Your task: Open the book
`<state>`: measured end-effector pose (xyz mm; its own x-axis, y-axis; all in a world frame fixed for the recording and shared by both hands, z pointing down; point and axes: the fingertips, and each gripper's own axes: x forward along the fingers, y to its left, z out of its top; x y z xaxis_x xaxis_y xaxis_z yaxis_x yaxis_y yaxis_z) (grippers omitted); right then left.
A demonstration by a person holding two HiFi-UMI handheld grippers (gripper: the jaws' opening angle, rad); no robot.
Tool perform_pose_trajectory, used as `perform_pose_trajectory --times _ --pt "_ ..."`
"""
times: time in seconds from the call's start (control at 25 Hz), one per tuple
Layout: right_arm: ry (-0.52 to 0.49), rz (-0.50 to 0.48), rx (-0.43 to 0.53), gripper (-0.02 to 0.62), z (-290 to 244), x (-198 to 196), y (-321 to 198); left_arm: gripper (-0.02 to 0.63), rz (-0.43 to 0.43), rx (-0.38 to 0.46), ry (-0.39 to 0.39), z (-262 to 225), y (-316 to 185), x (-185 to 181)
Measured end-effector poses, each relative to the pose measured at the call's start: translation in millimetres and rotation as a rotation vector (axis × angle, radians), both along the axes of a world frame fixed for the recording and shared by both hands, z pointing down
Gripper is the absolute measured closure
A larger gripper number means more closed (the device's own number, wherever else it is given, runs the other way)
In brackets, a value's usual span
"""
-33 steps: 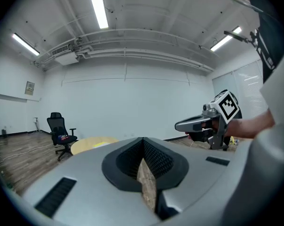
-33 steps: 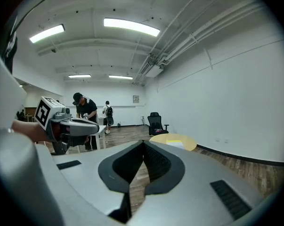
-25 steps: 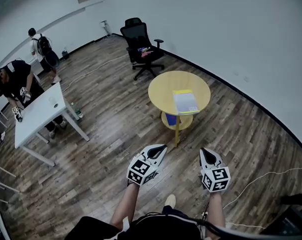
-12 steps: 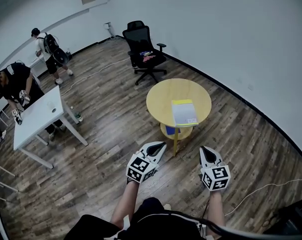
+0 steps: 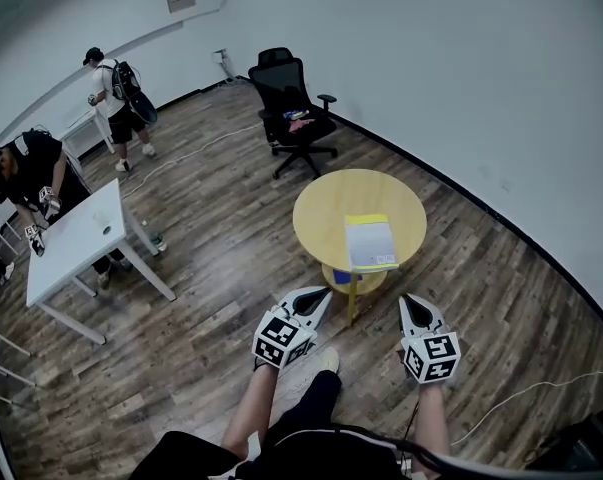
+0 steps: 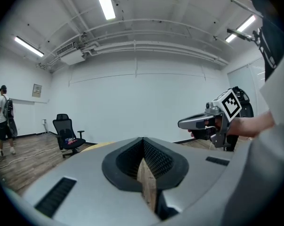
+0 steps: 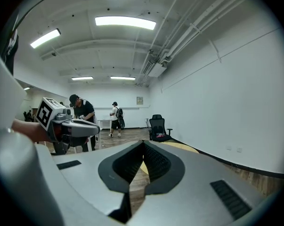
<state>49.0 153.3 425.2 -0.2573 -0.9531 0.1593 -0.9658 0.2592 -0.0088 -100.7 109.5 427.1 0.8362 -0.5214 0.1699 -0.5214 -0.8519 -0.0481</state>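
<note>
Left gripper (image 5: 325, 292): jaws clenched tip to tip, with only floor showing through the slot behind the tips. Nothing in it.
Right gripper (image 5: 406, 301): jaws closed as well, empty.

I carry both about level, side by side and apart, noses pointing forward. I judge this to be a carrying posture: nothing is in reach, so there is no reason yet to spread the jaws.

The book (image 5: 370, 242) lies flat and closed on the round yellow table (image 5: 326, 193), on the side of the top nearest me. A yellow band runs along its far edge. I cannot tell which edge is the spine.

Relative to the tongs, the book is ahead of both, roughly on the line between the two noses and well apart from either. Neither gripper is over the tabletop.

Judgement: the approach is not finished and the opening has not begun. The cover is thin and flat on the wood, so I expect to need one jaw tip slid under a free edge.
</note>
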Motion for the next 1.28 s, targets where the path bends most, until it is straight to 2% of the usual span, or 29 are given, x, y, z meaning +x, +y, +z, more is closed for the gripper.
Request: perform_pose_trajectory --times 0.32,0.96,1.28 --pt "0.009 0.012 -0.015 0.589 5 15 -63 0.606 0.022 -0.016 0.005 9 -64 20" --pt "0.042 0.028 -0.057 0.589 3 38 -240 0.606 0.069 -0.056 0.012 19 -237 57" --pt "0.097 0.027 -0.088 0.589 4 50 -290 0.606 0.078 -0.074 0.069 28 -280 71"
